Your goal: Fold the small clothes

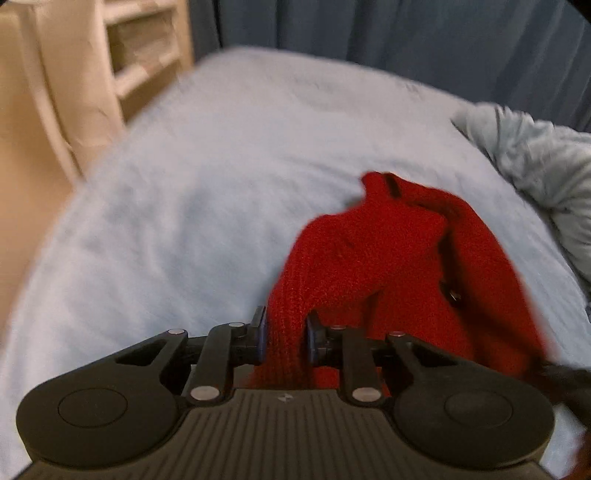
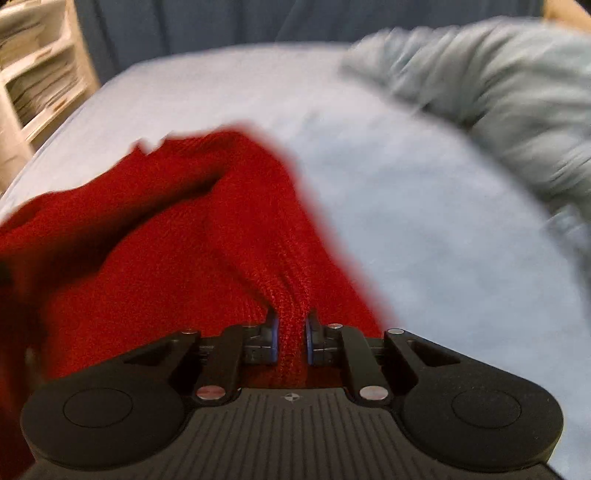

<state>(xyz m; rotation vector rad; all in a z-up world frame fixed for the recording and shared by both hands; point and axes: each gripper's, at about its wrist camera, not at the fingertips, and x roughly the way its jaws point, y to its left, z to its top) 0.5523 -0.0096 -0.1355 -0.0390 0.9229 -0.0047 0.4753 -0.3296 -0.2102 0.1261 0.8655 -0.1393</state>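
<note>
Left wrist view: the black left tool (image 1: 285, 338) fills the bottom of the frame, its blue-edged pads (image 1: 261, 339) clamped on a bunched strip of a red knit garment (image 1: 373, 251). The knit runs up from the jaws into centre-right of the frame, rumpled and folded over itself, ending in a small raised tab near mid-frame. A dark small fitting shows on the cloth at right of centre, too blurred to identify. The garment lies on a pale blue bed sheet (image 1: 192, 206) that covers most of the frame. A crumpled grey-blue blanket (image 1: 535, 162) sits at the right edge, apart from the garment. Beige wooden furniture (image 1: 74, 74) with open shelves stands upper left; a dark blue curtain (image 1: 406, 33) runs across the top.

Right wrist view: the right tool (image 2: 290, 341) sits bottom centre, pads (image 2: 274, 339) pinched on another gathered ridge of the same red knit garment (image 2: 166, 236). Here the cloth spreads to the left and lower left of the frame, with a deep fold across it. The bed sheet (image 2: 424, 229) shows on the right, the blanket (image 2: 498, 85) upper right, heavily motion-blurred. Shelves (image 2: 33, 74) show upper left, the curtain (image 2: 221, 22) along the top.

Both tools grasp the garment; much of both frames is smeared.
</note>
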